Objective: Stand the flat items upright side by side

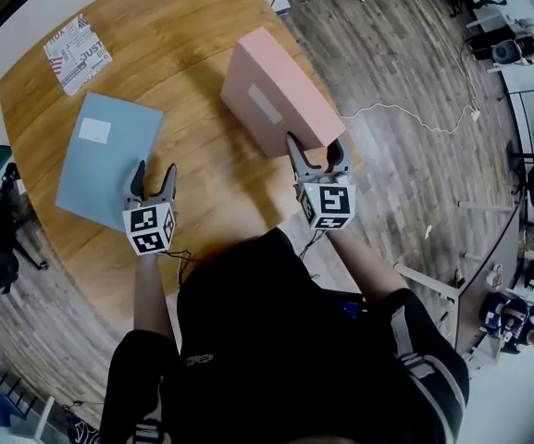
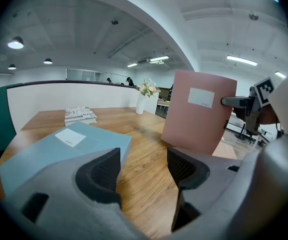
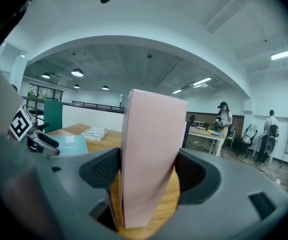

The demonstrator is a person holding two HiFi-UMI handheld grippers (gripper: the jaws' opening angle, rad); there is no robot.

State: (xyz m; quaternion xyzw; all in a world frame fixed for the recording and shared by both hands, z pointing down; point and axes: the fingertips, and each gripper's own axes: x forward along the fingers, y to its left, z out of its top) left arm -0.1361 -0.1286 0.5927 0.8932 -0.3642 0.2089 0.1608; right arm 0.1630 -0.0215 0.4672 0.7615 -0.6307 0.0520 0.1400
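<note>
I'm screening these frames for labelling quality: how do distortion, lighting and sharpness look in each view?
Head view: fisheye warp, even light, table sharp. Left gripper view: ceiling lamps blown out, near jaws soft. Right gripper view: dark corners, pink box looming large between the jaws.

Round wooden table (image 1: 206, 188), grain bare toward the near edge. At the far rim, white vase (image 2: 141, 104) of pale flowers (only a blur in the head view). Beyond, plank floor (image 1: 405, 54) crossed by thin white cable (image 1: 413, 114). Far off, one standing person (image 3: 224, 118) beside a desk, another (image 3: 270, 129) further right.
</note>
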